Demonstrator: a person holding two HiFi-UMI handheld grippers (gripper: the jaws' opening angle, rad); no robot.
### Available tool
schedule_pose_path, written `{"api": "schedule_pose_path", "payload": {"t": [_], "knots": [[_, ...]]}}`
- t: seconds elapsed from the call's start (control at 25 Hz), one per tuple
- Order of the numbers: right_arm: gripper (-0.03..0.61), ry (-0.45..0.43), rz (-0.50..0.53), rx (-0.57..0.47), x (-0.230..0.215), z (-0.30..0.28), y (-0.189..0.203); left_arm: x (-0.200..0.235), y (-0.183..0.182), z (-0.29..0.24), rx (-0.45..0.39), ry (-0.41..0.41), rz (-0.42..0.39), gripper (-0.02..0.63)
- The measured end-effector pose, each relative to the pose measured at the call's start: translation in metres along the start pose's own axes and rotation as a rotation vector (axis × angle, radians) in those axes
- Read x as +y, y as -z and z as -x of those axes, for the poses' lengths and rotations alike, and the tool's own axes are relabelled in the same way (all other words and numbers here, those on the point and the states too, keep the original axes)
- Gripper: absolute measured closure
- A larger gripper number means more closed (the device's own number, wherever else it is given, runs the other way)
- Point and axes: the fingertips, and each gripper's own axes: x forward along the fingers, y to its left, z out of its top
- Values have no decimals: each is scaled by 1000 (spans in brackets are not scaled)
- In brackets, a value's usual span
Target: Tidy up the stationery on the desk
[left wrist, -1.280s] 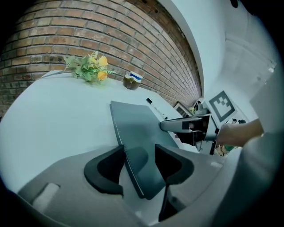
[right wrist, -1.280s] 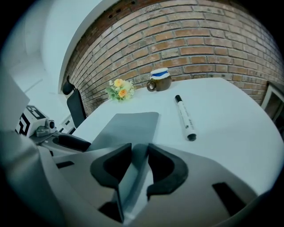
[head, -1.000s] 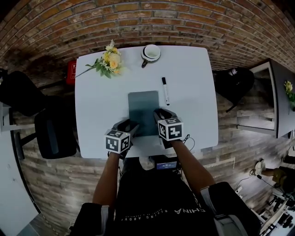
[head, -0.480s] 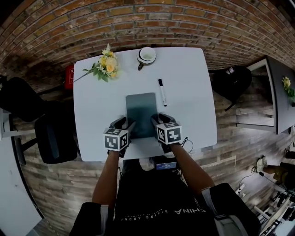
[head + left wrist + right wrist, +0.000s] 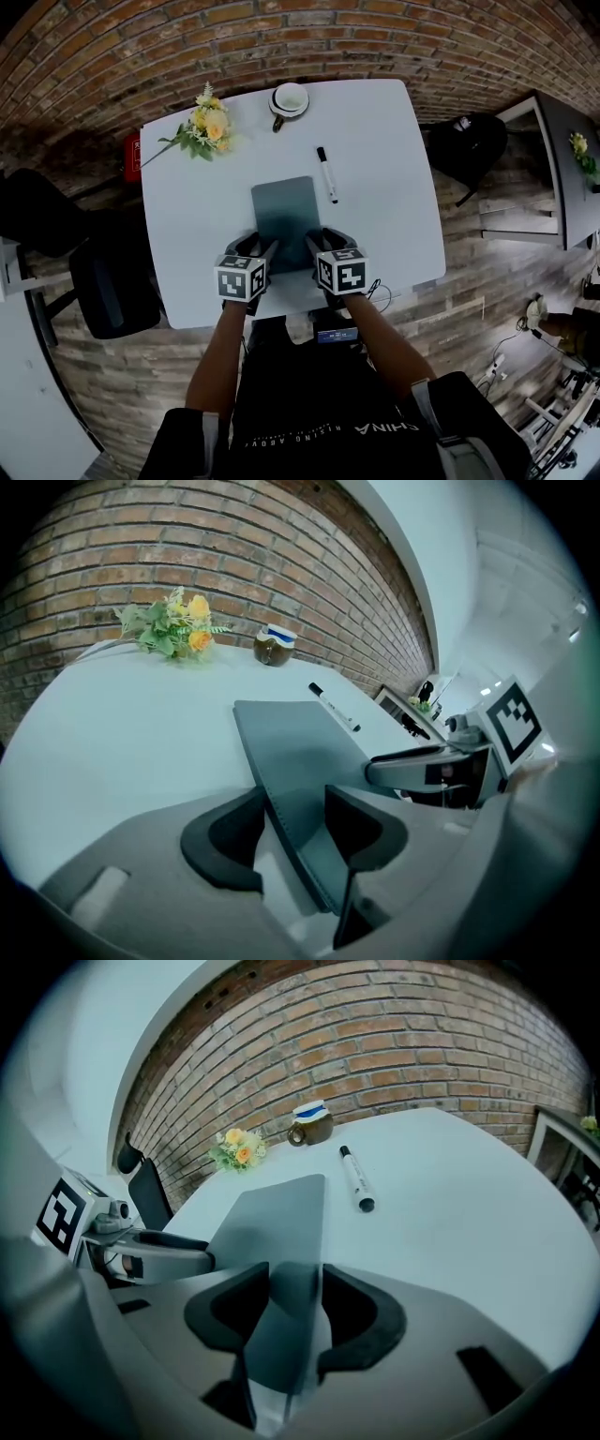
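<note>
A flat grey-teal notebook lies in the middle of the white desk. A black-capped white marker lies just beyond its far right corner. My left gripper sits at the notebook's near left corner. In the left gripper view the notebook's thin edge runs between the open jaws of the left gripper, with room beside it. My right gripper is at the near right corner. Its jaws have just been opening, and the notebook still stands between the jaws of the right gripper.
A yellow flower bunch lies at the desk's far left and a cup at the far edge. A brick wall runs behind the desk. A black chair stands to the left and a dark seat to the right.
The right gripper has shifted a little toward the notebook's near right corner. The notebook, the marker and the left gripper have kept their places on the desk.
</note>
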Motion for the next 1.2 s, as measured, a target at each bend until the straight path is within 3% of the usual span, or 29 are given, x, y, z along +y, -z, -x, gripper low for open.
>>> {"api": "schedule_pose_path", "payload": {"t": [0.16, 0.4, 0.96, 1.2], "knots": [[415, -7, -32, -3, 1, 0, 1, 4, -1, 1, 2, -5, 64, 445], [464, -21, -25, 3, 1, 6, -3, 6, 0, 1, -4, 6, 62, 457], [509, -55, 186, -72, 44, 51, -37, 10, -1, 9, -31, 120, 156, 457], [509, -86, 263, -101, 83, 67, -50, 12, -6, 26, -15, 128, 129, 459]]}}
